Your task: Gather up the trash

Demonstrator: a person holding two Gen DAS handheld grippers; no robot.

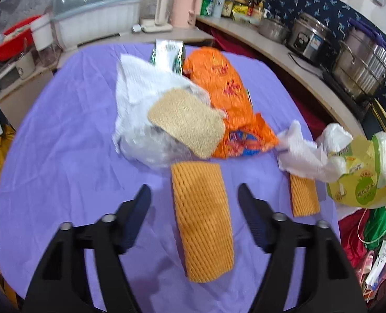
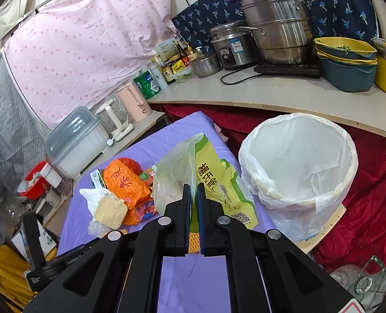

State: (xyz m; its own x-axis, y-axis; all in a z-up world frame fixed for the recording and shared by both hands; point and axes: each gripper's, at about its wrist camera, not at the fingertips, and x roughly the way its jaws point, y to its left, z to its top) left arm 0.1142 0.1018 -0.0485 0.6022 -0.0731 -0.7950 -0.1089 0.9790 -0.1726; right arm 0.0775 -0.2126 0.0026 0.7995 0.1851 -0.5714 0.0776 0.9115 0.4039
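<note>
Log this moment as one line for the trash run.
left gripper: open over foam net | right gripper: shut on yellow bag | bin: lined, beside table

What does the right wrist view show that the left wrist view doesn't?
Only the right wrist view shows the lined trash bin beside the purple table, and the right gripper shut on the yellow-green bag. Only the left wrist view shows the open left gripper over the long orange foam net, and a smaller foam net. Both show the orange wrapper and the tan loofah pad.
</note>
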